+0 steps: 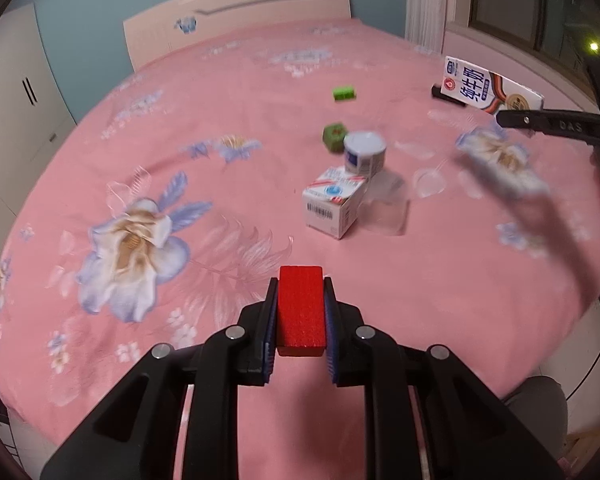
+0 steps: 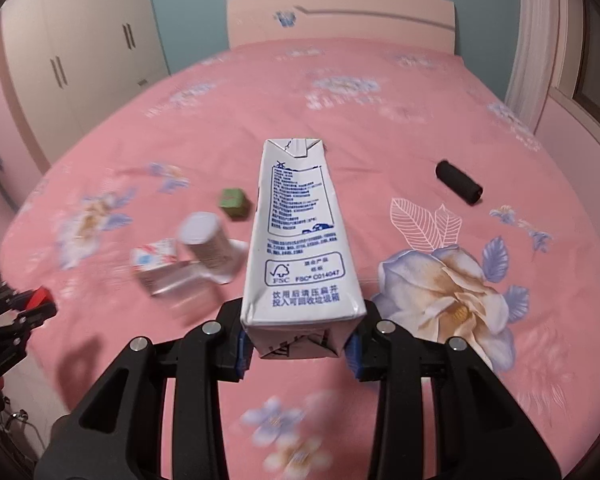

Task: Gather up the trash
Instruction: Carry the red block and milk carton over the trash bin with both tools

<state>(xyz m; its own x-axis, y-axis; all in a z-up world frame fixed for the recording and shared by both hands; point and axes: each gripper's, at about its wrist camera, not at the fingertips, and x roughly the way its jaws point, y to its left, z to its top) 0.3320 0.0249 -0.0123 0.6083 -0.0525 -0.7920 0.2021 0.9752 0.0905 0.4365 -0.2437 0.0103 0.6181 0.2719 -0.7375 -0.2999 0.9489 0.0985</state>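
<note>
Left tongs (image 1: 300, 312): clamped on a red block (image 1: 301, 308), lifted clear of the bed (image 1: 100, 128).
Left view, remaining: small box (image 1: 332, 208), can (image 1: 365, 154) touching it behind; two green cubes (image 1: 334, 137) beyond the box.
Right tongs (image 2: 300, 344): gripping a milk carton (image 2: 300, 248) by its base, off the bed.
Right view, remaining: black roll (image 2: 459, 182), well right of the carton.
Progress: two pieces in hand, none seen binned; several left.
Carton: white, blue print, creased.

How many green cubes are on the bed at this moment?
2. One bright green cube lies farther up the bed toward the headboard; a darker green cube sits just behind the white can. The right wrist view shows only the darker one; the held carton may hide the other.
</note>
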